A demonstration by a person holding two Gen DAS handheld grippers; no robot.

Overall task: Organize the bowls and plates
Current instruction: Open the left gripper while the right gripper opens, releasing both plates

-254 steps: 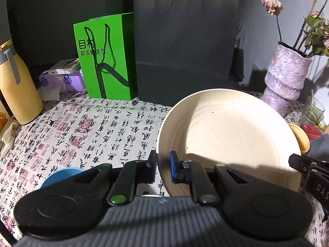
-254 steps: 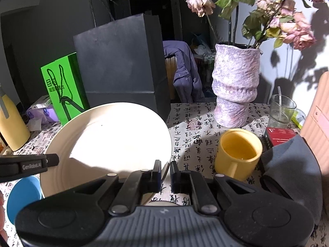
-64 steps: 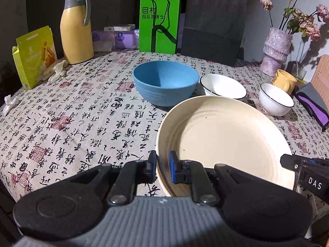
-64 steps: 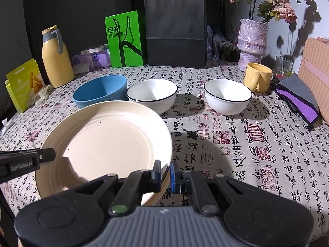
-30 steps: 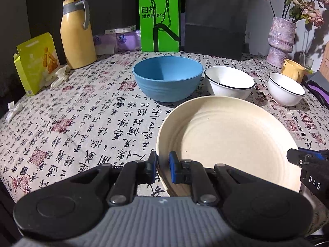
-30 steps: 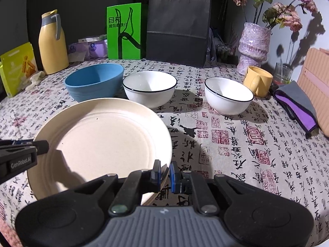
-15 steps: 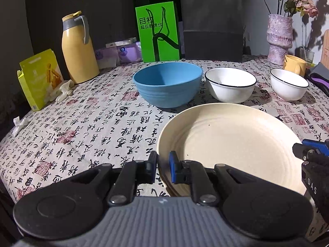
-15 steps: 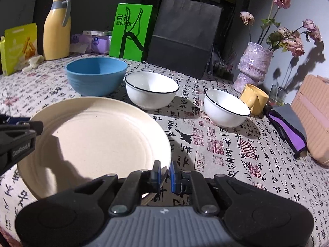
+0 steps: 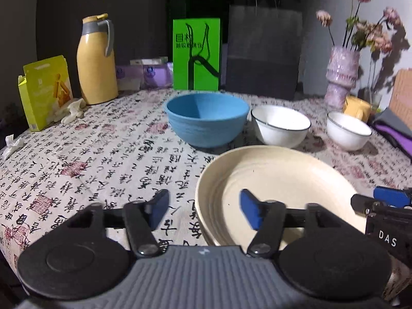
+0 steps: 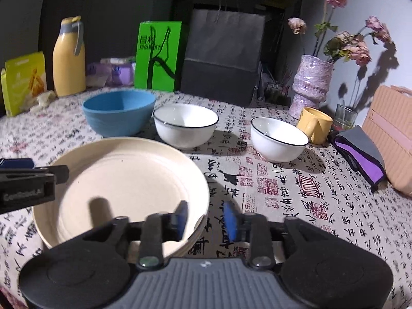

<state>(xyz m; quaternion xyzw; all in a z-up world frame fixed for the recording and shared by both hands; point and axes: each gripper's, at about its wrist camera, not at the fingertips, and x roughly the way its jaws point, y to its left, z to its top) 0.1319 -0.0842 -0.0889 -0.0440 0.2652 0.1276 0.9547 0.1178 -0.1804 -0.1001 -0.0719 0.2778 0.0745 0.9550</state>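
Left wrist view: the left claw [image 9: 203, 212] is opening, its blue pads standing apart on either side of the near left rim of the cream plate [image 9: 275, 180], neither pad pressing on it. The plate lies flat on the table [image 9: 77, 159]. Ahead of the claw sit a blue bowl [image 9: 207, 118], then to its right a white bowl [image 9: 280, 125] and a second white bowl [image 9: 349, 130]. In the right wrist view the right claw [image 10: 206, 220] is opening too, pads clear of the plate's near right rim [image 10: 203, 206] between them. A yellow mug [image 10: 315, 125] stands just beyond the far-right bowl.
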